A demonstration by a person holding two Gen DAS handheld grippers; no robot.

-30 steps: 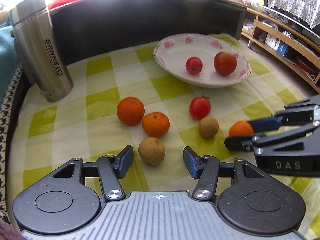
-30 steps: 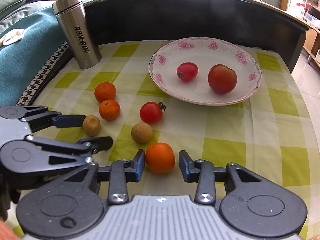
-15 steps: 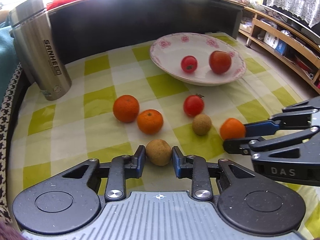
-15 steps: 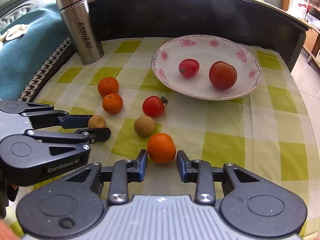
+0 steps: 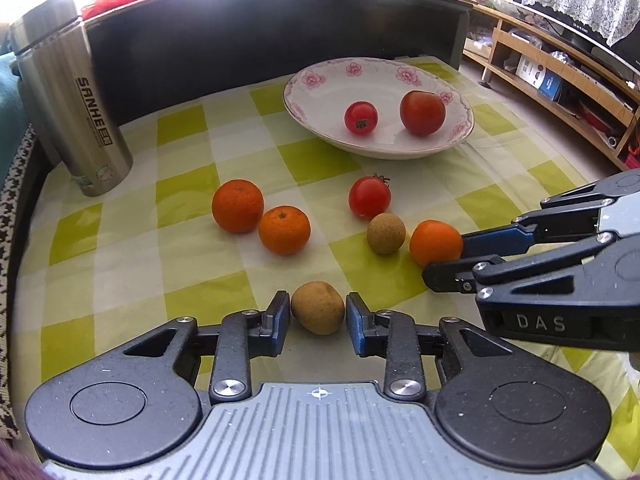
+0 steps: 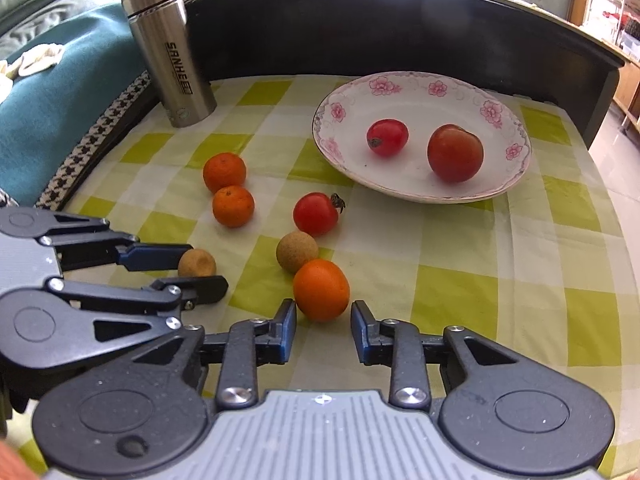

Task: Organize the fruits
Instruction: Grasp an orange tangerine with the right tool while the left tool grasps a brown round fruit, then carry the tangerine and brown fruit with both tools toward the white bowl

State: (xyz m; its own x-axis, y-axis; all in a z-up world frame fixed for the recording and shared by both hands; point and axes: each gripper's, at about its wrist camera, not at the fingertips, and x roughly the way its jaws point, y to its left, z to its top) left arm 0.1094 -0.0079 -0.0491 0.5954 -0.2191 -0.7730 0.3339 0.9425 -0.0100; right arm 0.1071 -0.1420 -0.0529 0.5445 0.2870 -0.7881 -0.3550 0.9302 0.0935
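Observation:
My left gripper (image 5: 318, 316) is shut on a small brown fruit (image 5: 317, 312), one blue pad pressed to each side of it, near the front of the checked cloth. The right wrist view shows this fruit (image 6: 197, 263) pinched at the left. My right gripper (image 6: 323, 320) is shut on an orange (image 6: 321, 290), holding it at the fingertips. The orange (image 5: 436, 242) appears at the right of the left wrist view. A flowered plate (image 5: 320, 80) at the back holds two tomatoes (image 5: 361, 117) (image 5: 422, 113).
Loose on the cloth lie two oranges (image 5: 237, 205) (image 5: 284, 230), a tomato (image 5: 369, 203) and another brown fruit (image 5: 386, 233) touching the held orange. A steel flask (image 5: 68, 96) stands back left. A dark raised rail (image 5: 280, 20) borders the far side.
The left fingers closed onto the brown fruit from wide open. The right fingers narrowed onto the orange. Both views have drawn back slightly from the cloth.

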